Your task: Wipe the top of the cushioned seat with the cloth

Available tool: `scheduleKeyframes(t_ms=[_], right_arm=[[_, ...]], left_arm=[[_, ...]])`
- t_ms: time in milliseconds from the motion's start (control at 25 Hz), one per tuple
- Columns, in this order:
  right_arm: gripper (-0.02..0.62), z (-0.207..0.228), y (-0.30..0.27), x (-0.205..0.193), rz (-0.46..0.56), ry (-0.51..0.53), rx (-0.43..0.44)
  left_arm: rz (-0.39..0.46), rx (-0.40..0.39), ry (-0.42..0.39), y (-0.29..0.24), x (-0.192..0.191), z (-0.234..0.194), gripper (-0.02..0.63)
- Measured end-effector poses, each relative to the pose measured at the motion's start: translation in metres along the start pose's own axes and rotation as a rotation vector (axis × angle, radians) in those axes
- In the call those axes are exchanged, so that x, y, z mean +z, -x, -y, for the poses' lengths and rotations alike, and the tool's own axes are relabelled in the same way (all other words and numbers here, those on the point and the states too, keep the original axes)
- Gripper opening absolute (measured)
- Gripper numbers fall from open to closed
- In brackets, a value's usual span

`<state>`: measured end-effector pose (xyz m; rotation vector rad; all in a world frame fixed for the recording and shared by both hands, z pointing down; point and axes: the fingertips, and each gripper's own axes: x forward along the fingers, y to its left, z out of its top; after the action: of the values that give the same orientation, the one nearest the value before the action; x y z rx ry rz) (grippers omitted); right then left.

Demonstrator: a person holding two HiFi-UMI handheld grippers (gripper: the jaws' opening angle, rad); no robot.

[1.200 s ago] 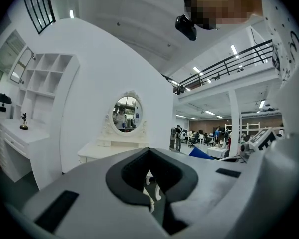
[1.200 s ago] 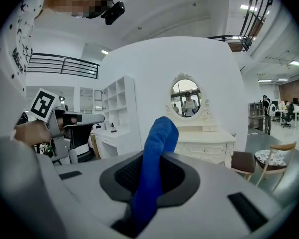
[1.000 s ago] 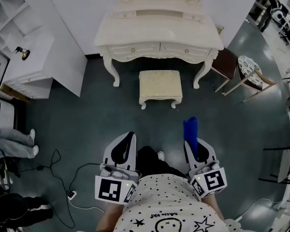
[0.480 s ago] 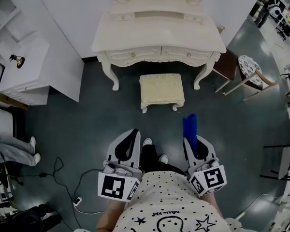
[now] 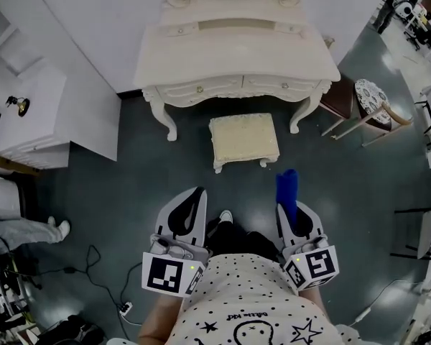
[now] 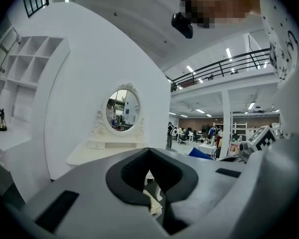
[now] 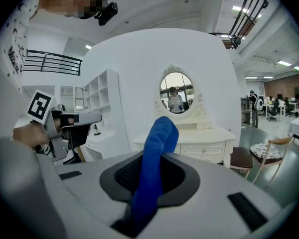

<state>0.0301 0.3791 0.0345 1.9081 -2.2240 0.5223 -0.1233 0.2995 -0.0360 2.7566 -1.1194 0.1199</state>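
Grey floor (image 5: 129,185) bears the cushioned seat (image 5: 243,139); right gripper (image 5: 292,213) clamps cloth (image 5: 286,185), left gripper (image 5: 190,198) closed empty.

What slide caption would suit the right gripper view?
Right gripper clamps a blue cloth, facing a white dressing table with an oval mirror.

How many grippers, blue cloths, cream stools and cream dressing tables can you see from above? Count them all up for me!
Grippers: 2, the left gripper and the right gripper
Blue cloth: 1
Cream stool: 1
Dressing table: 1
Total: 5
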Motion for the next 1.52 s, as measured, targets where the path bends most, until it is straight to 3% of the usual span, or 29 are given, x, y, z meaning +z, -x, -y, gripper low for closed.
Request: scheduleKeyframes(t_ms=[600,920,1280,1520], right_arm=[[0.064,0.028,-0.032,-0.009,-0.075,-0.042,-0.040],[0.064,0.075,-0.080,0.010,-0.094,-0.035,0.007],[0.064,0.145,-0.121,0.039,-0.065,-0.009,0.040],[0.064,0.164,-0.129,0.039,-0.070,-0.007,0.054]], left_arm=[[-0.061,-0.013,0.092,-0.041,-0.015,-0.023,0.009],[-0.039,0.072,0.155,-0.102,-0.009,-0.044,0.009],[0.021,0.169,0.121,-0.163,0.008,-0.048,0.009],[0.034,0.206,0.114,-0.177,0.010,-0.051,0.009]])
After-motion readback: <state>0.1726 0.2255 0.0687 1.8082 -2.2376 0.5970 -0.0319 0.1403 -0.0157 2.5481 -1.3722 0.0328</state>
